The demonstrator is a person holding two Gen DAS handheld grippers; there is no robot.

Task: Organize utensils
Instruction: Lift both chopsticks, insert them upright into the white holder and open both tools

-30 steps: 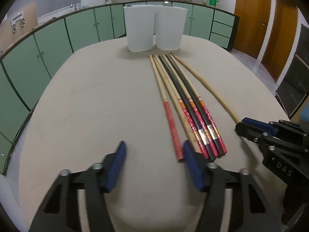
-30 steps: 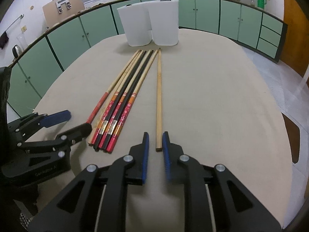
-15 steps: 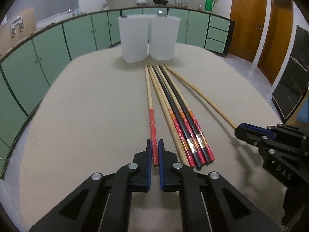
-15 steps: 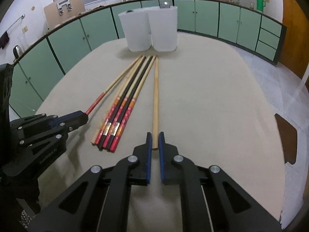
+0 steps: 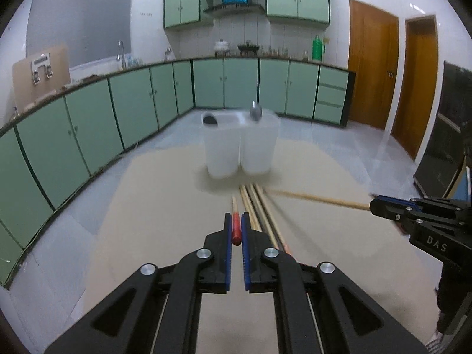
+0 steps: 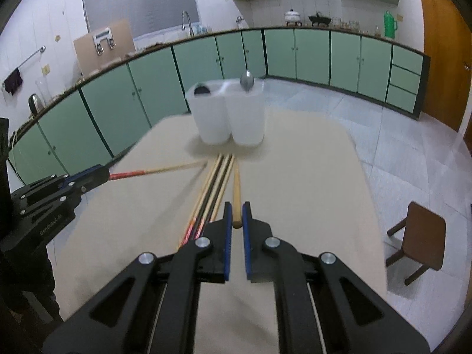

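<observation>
My left gripper (image 5: pixel 235 221) is shut on the red-handled chopstick (image 5: pixel 235 230), which points toward two white tubs (image 5: pixel 240 147); the stick also shows in the right wrist view (image 6: pixel 147 172). My right gripper (image 6: pixel 236 211) is shut on a plain wooden chopstick (image 6: pixel 236 194), seen from the left wrist as a stick running out to the right (image 5: pixel 318 198). Both sticks are raised at the held end. Several more chopsticks (image 6: pixel 214 185) lie together on the beige table (image 6: pixel 309 191). A spoon (image 6: pixel 247 80) stands in the right tub.
A dark utensil (image 6: pixel 201 90) sits in the left tub. A brown chair (image 6: pixel 419 236) stands off the table's right side. Green cabinets (image 6: pixel 309 56) ring the room. Wooden doors (image 5: pixel 371 70) are at the right.
Both grippers have closed on their chopsticks and lifted and tilted upward, so the views now look across the table. The two held sticks have swung away from the bundle.
</observation>
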